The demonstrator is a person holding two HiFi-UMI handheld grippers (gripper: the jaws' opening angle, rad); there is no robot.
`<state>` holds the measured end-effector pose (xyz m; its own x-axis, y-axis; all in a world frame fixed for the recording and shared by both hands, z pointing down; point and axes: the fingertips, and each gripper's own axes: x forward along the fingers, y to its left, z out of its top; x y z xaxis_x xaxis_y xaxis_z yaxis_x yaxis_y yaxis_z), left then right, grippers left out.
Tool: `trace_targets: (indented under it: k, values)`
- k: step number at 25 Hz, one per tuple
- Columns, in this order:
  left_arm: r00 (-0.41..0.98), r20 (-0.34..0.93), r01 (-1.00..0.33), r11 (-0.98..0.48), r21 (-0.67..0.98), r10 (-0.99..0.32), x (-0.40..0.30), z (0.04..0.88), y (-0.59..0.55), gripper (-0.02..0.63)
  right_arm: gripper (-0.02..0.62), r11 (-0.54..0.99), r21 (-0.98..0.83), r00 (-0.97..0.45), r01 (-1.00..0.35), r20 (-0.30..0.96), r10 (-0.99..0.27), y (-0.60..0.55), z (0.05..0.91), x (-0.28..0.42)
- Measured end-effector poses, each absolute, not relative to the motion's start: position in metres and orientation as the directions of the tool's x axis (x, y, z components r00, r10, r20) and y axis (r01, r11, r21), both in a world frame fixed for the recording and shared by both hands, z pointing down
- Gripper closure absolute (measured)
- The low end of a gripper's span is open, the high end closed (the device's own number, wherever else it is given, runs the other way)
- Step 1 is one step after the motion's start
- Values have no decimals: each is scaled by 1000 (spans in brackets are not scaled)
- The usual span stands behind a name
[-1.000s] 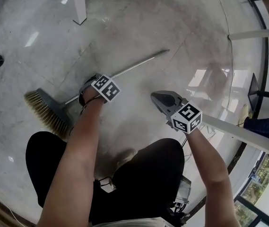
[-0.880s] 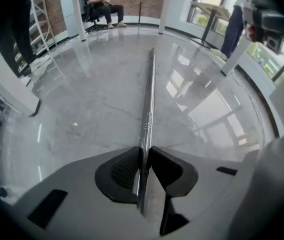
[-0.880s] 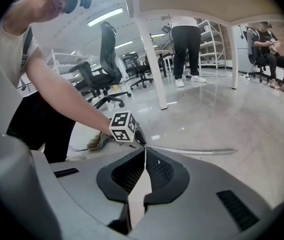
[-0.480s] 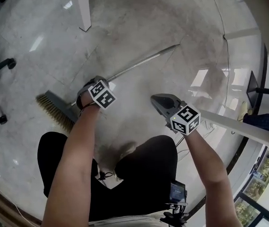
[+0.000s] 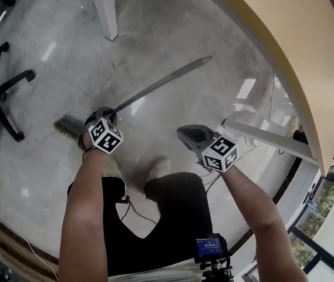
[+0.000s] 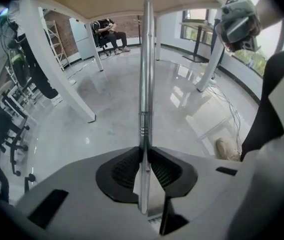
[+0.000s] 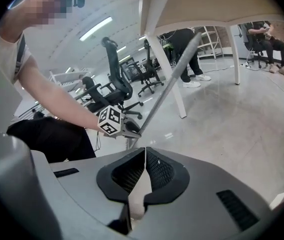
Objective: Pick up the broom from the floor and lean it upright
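Observation:
The broom's metal handle (image 5: 161, 84) slants up from the floor, and its straw-bristled head (image 5: 67, 128) shows just left of my left hand. My left gripper (image 5: 105, 115) is shut on the handle low down, near the head. In the left gripper view the handle (image 6: 145, 74) runs straight up out of the closed pads (image 6: 132, 166). My right gripper (image 5: 187, 135) hangs to the right of the broom, apart from it, jaws shut with nothing between them (image 7: 144, 159). The right gripper view shows the left gripper (image 7: 127, 129) on the slanted handle (image 7: 174, 79).
A beige-topped table (image 5: 272, 51) juts in overhead at the right, with white legs (image 5: 105, 10) on the grey polished floor. A black office chair (image 5: 2, 93) stands at the left. The person's shoes (image 5: 155, 169) and a cable (image 5: 137, 213) lie below the grippers.
The left gripper closed on the handle and rose, tilting the broom up off the floor. The right gripper rose too, still shut and empty. The table top came into view.

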<state>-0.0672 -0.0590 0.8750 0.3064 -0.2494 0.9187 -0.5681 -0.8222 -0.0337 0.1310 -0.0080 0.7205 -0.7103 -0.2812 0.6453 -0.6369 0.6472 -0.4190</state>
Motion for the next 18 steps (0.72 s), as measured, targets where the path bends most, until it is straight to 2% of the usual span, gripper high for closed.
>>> trace_targets:
  k: [8, 18]
  values:
    - [350, 866, -672, -740, -33, -357, -107, 807, -31, 532, 577, 585, -482, -712, -652, 654, -254, 9, 667, 121]
    - [445, 781, -738, -674, 42, -438, -31, 769, -75, 531, 577, 533, -503, -698, -681, 666, -264, 20, 643, 140]
